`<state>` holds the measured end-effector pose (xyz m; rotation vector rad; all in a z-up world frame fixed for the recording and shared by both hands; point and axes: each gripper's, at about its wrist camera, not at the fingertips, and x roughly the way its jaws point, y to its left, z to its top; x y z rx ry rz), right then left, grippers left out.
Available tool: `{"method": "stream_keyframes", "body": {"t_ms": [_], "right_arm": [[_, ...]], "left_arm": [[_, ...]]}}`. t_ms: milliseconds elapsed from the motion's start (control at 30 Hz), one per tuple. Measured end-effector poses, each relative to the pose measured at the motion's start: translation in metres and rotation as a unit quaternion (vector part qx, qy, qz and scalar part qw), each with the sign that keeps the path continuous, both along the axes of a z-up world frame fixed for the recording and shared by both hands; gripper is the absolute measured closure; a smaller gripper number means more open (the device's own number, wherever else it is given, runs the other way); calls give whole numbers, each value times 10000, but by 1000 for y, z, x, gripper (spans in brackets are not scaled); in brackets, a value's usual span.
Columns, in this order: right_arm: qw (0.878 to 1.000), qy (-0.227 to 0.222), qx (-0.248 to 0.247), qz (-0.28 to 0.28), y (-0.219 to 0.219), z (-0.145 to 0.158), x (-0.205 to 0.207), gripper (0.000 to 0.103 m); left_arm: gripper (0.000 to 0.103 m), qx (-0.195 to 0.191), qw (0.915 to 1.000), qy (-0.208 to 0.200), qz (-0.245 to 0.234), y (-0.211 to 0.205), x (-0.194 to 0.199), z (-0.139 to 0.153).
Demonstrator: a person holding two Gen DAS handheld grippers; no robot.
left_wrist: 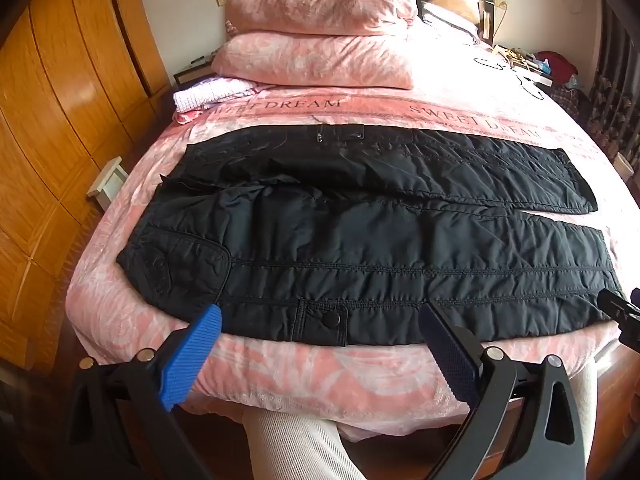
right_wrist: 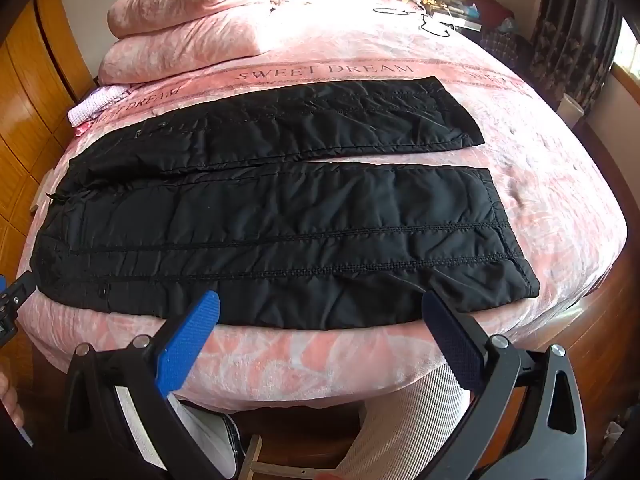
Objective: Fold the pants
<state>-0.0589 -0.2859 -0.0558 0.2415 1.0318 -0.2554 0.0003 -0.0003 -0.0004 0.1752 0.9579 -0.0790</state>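
over bed edge, both tools [left_wrist: 320, 318] [right_wrist: 320, 304] gaping, aimed at pants [left_wrist: 360, 232].

We see the pants [left_wrist: 360, 240] lying flat on the bed [left_wrist: 320, 372], with the pillows [left_wrist: 316, 36] stacked behind them.

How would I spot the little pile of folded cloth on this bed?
Start at the two stacked pink pillows at the head of the bed. Just below their left corner, by the wooden wardrobe, lies the folded cloth. It alone is pale lilac-white and checked, unlike the black pants.
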Motion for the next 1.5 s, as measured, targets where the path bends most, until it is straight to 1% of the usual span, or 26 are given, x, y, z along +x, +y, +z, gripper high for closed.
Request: {"method": "stream_keyframes", "body": {"t_ms": [133, 233, 267, 333, 400, 467, 900, 1500], "right_arm": [[10000, -40, -5, 0, -5, -3, -2, 2], [9999, -12, -123, -9, 9, 2, 4, 2], [10000, -19, -92, 0, 6, 2, 3, 2], [9999, 5, -107, -24, 14, 4, 5, 2], [10000, -7, -37, -18, 10, -2, 6, 2], [10000, -21, 34, -29, 2, -2, 4, 2], [9999, -76, -82, -40, 2, 6, 3, 2], [9999, -86, -89, -45, 1, 8, 3, 2]], "left_arm": [[4, -22, 10000, 3, 10, 0, 0, 0], [4, -25, 10000, 3, 1, -1, 0, -1], [4, -24, 10000, 0, -1, -1, 0, -1], [4, -5, 10000, -27, -27, -4, -1, 0], [4, -13, 10000, -31, -32, -5, -2, 0], [4, -3, 10000, -35, -29, -4, -4, 0], [4, 6, 10000, -13, -27, -4, -1, 1], [4, -6, 10000, 20, -43, -1, 2, -4]]}}
